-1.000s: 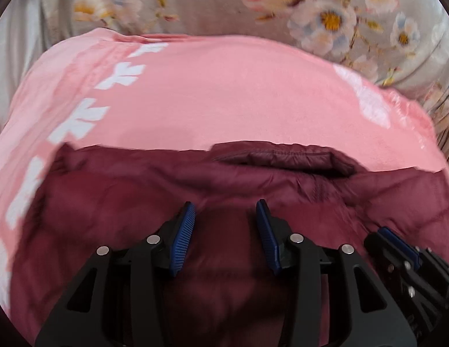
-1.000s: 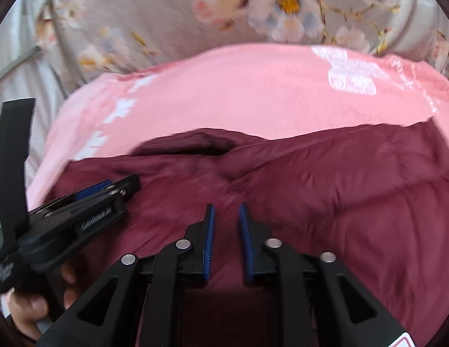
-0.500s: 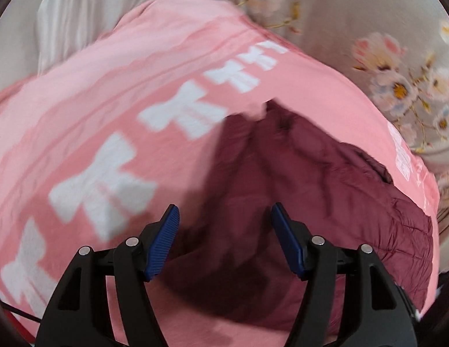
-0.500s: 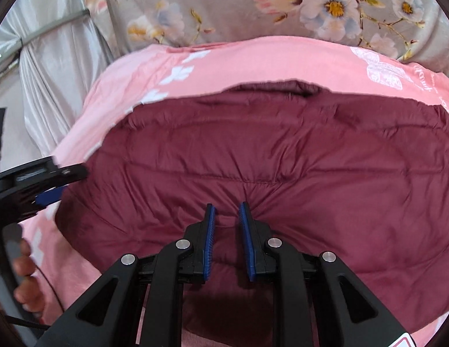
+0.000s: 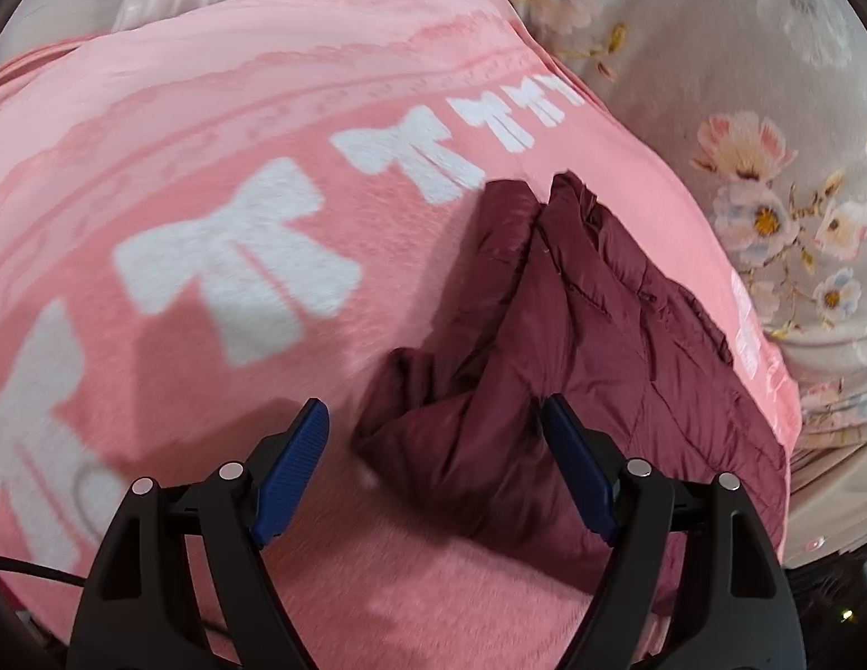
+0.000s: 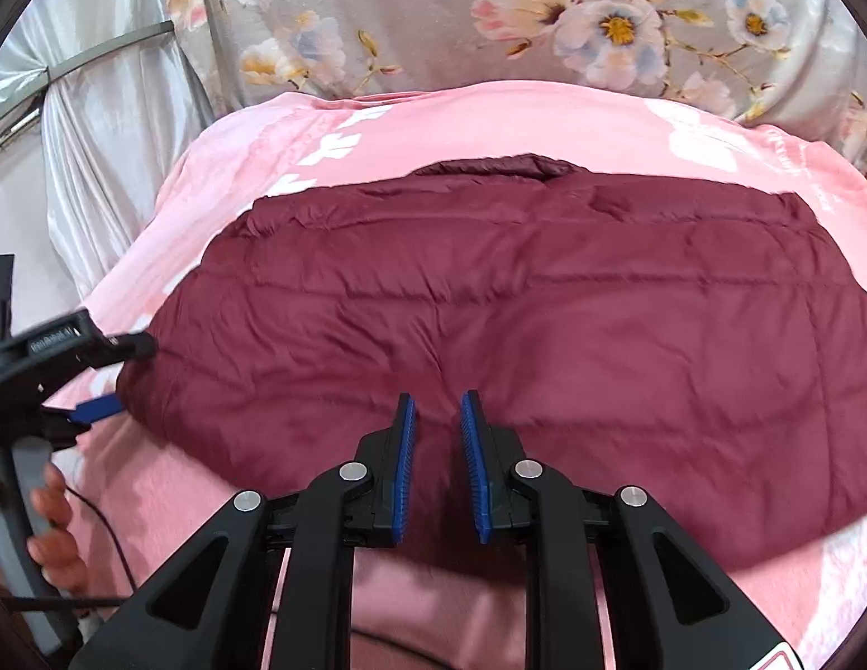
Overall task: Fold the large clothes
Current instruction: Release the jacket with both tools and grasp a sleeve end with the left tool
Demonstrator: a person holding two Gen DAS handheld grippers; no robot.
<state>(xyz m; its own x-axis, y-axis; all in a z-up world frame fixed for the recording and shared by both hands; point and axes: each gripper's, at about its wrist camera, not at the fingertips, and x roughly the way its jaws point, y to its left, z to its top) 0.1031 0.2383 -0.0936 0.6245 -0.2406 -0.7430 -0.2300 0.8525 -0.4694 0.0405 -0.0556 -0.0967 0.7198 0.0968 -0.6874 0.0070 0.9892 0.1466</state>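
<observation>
A maroon quilted jacket (image 6: 545, 307) lies spread on a pink blanket with white bows (image 6: 489, 123). My right gripper (image 6: 439, 399) is at the jacket's near hem in the middle. Its blue pads stand a narrow gap apart, pinching a crease of the fabric. In the left wrist view the jacket (image 5: 601, 335) runs away to the right, and its bunched left corner lies between the pads of my left gripper (image 5: 433, 407). Those jaws are opening and do not press on the cloth. The right wrist view shows the left gripper (image 6: 132, 374) at the jacket's left edge.
The pink blanket (image 5: 210, 139) covers a bed with a grey flowered sheet (image 6: 601, 28) behind it. A silvery curtain (image 6: 98, 111) hangs at the far left. A hand (image 6: 48, 530) holds the left gripper's handle, and a black cable (image 6: 109, 536) trails over the blanket.
The left gripper swung to the jacket's left edge, rolled, and its jaws widened. The jacket went from bunched to spread flat while the right gripper kept its narrow grip at the hem.
</observation>
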